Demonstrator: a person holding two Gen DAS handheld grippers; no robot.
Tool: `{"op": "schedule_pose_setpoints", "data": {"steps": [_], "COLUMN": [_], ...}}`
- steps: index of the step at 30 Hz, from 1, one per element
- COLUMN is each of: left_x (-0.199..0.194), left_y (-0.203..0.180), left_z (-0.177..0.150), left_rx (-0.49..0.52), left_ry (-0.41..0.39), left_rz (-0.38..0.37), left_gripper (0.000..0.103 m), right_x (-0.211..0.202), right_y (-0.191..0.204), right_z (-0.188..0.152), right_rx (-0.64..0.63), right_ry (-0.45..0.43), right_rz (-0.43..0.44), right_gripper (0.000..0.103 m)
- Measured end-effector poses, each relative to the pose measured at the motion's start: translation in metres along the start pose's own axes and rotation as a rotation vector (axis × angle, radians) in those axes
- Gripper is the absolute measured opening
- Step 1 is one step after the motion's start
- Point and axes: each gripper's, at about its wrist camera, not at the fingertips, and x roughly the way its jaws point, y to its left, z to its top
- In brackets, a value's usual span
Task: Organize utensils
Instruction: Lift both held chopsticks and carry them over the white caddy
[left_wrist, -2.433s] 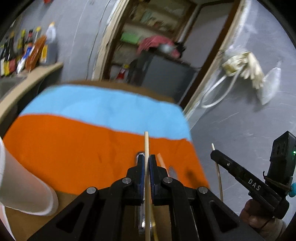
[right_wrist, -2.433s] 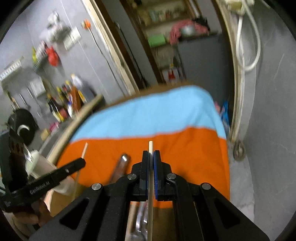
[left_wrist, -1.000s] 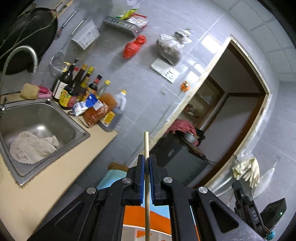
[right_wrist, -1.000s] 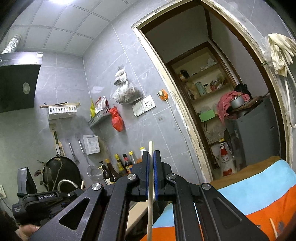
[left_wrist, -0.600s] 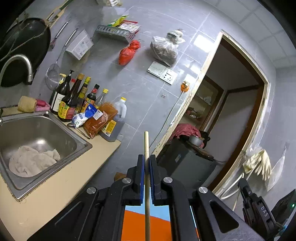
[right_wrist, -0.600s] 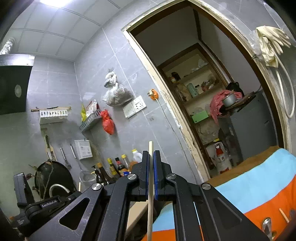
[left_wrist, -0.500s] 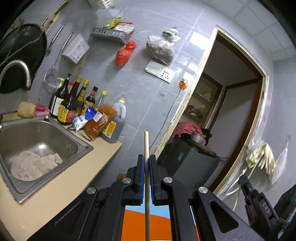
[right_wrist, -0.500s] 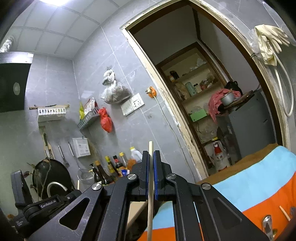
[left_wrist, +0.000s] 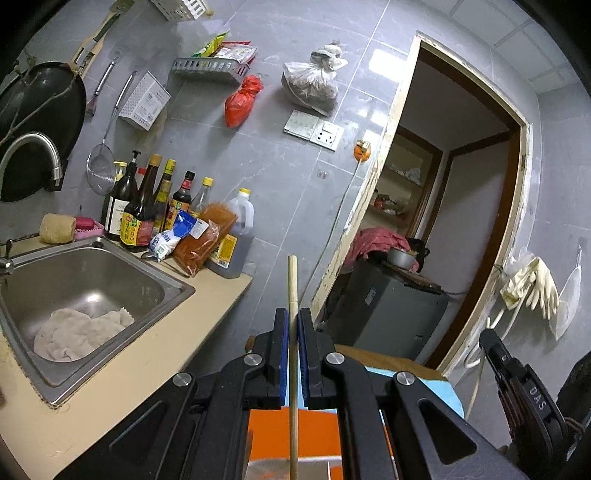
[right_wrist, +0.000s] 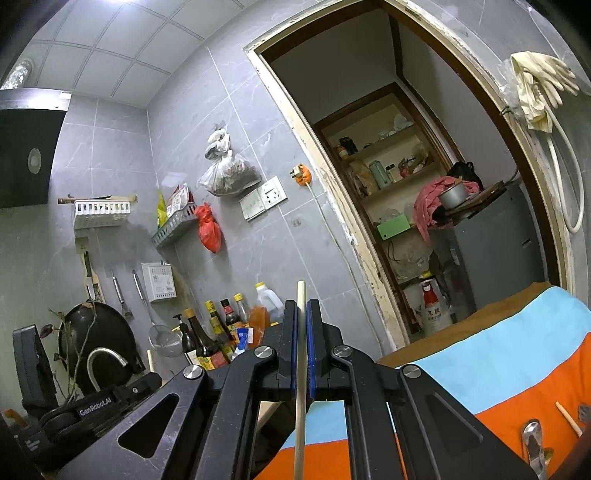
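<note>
Left wrist: left gripper (left_wrist: 292, 332) fingers (left_wrist: 280, 336) around chopstick (left_wrist: 293, 295).

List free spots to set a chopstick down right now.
Bare counter between the sink rim and the counter's near edge. Cloth: its blue band looks bare; the orange strip at right holds a spoon. Crowded: bottles behind the sink.
</note>
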Motion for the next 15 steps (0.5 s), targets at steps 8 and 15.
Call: {"op": "schedule_pose_setpoints", "data": {"steps": [8,15], "left_x": [-0.009,-0.014], "left_y": [0.004,0.002], "left_z": [-0.002,-0.002], "left_rx": [-0.002,-0.008], "left_ry": [0.057,0.132], "left_rz": [0.0,-0.035], "left_gripper": [0.005,0.024], "right_x": [-0.004,-0.012], "right_y": [0.0,-0.002], "right_z": [-0.001,0.001], "right_rx": [-0.023,-0.034], "right_ry": [0.038,0.107], "right_rz": [0.004,0.012], "right_gripper": [0.005,0.023]}}
